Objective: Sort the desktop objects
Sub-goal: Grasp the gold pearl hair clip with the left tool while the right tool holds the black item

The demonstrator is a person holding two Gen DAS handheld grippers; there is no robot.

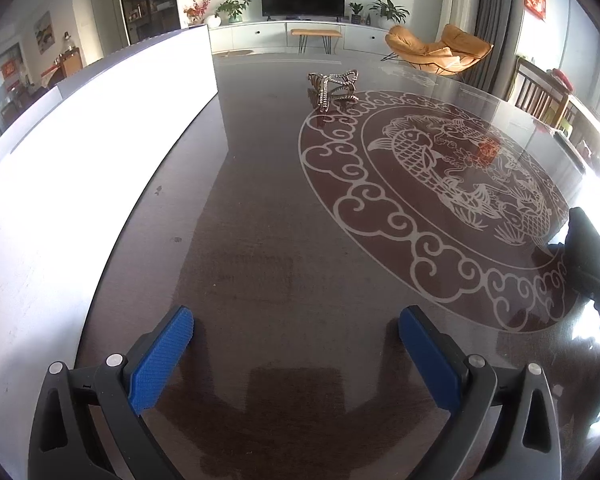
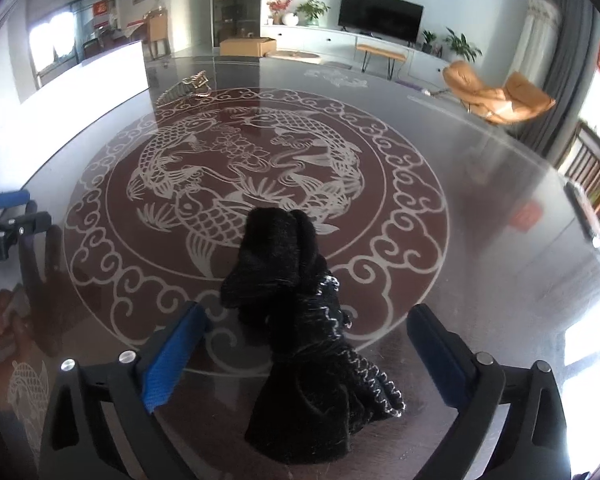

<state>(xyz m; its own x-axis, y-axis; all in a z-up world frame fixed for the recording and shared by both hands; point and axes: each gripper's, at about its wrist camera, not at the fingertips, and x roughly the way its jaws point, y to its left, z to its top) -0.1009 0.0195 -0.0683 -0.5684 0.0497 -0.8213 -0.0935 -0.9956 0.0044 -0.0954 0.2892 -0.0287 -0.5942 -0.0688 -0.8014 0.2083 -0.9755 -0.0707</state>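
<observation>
**Black bundle lying loose between my right tool's pads**

The black furry bundle (image 2: 296,320), wound with a black-and-white cord, lies on the glass tabletop (image 2: 480,208) over the carp medallion's rim. My right tool (image 2: 306,344) straddles it, spread wide, pads clear of it. My left tool (image 1: 296,344) gapes empty. A rhinestone hair claw (image 1: 334,86) sits well beyond, near a white board (image 1: 100,128).

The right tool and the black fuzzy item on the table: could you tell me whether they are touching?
Apart. The right wrist view shows the right tool wide open, with the black fuzzy item lying between its fingers and bare table showing on both sides.
</observation>
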